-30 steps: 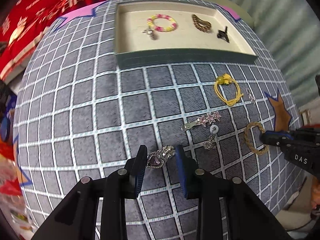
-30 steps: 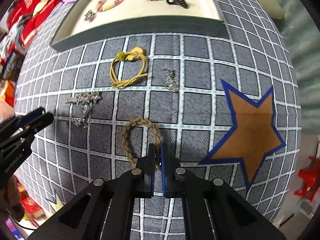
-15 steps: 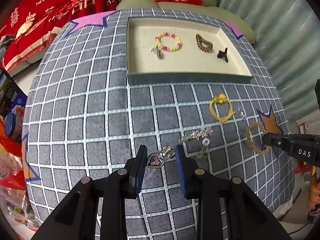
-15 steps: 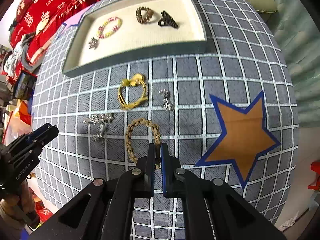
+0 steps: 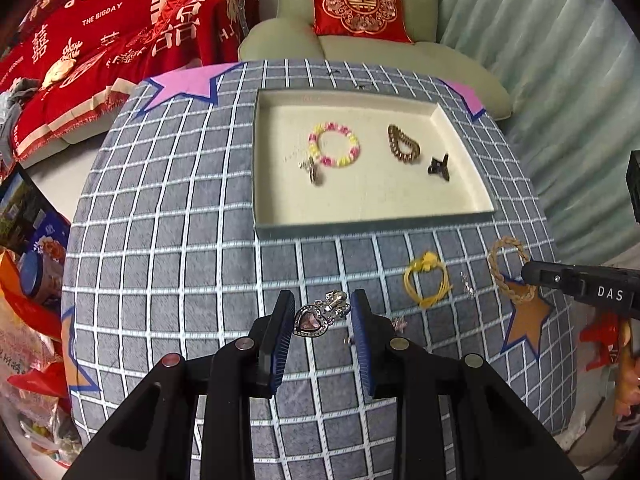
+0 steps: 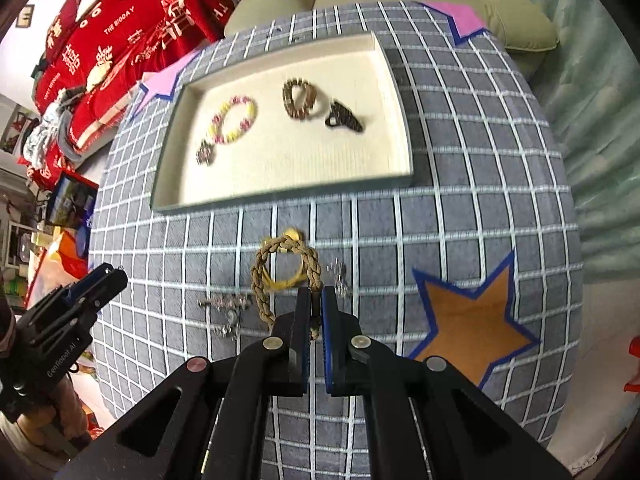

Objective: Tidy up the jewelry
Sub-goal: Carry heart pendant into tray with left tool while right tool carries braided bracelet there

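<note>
My left gripper (image 5: pixel 322 320) is shut on a silver heart clip (image 5: pixel 310 320) with a pink stone, held above the grey checked tablecloth. My right gripper (image 6: pixel 317 308) is shut on a tan braided bracelet (image 6: pixel 262 280), which hangs off the cloth as a loop; it shows at the right of the left wrist view as well (image 5: pixel 510 268). The cream tray (image 5: pixel 360 229) at the far side holds a pink-and-yellow bead bracelet (image 5: pixel 334 150), a brown bracelet (image 5: pixel 402 145), a black claw clip (image 5: pixel 439 167) and a silver cross pendant (image 5: pixel 310 169).
On the cloth lie a yellow hair tie (image 5: pixel 426 280), a small silver earring (image 5: pixel 466 284) and a silver star clip (image 6: pixel 224 302) with a charm below it. A pale sofa with a red cushion (image 5: pixel 358 4) stands behind the table. Bags and boxes crowd the floor at left.
Both grippers have risen from the cloth, carrying the heart clip and the braided bracelet with them. The tray and table look smaller and farther off.
</note>
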The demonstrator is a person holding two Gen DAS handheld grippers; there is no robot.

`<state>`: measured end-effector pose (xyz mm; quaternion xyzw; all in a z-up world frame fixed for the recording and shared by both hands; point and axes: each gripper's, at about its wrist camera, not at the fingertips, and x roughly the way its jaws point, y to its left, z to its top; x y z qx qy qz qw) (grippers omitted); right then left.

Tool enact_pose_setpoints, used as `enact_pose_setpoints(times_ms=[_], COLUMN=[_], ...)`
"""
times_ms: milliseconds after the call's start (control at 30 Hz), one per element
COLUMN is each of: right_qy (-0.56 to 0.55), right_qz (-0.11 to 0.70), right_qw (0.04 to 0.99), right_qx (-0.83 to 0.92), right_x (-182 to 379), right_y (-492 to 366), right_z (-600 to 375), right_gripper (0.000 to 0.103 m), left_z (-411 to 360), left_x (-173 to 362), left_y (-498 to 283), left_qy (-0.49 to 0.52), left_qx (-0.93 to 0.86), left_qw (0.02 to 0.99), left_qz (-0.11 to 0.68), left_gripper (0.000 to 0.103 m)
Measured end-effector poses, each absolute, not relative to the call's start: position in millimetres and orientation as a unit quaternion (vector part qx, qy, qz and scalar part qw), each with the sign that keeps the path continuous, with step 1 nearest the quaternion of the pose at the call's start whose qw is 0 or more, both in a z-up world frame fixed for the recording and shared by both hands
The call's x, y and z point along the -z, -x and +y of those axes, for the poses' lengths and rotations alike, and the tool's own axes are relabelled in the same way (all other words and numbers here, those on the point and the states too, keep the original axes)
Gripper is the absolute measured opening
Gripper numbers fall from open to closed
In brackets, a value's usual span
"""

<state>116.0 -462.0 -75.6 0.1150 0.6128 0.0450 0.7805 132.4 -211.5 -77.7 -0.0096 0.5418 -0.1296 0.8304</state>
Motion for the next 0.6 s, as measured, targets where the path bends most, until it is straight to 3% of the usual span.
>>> enact_pose_setpoints(times_ms=[600], right_qy=[-0.110], right_qz=[0.595], right_qw=[0.794], right_qx=[-0.059], right_x=[64], right_y=[-196], right_z=[-480], right_gripper=[0.005], left_z=[-242], left_x=[76], left_y=[-204], left_qy=[0.020], left_qx=[0.116], left_qw=[0.841], left_qz=[0.528], left_gripper=[0.039])
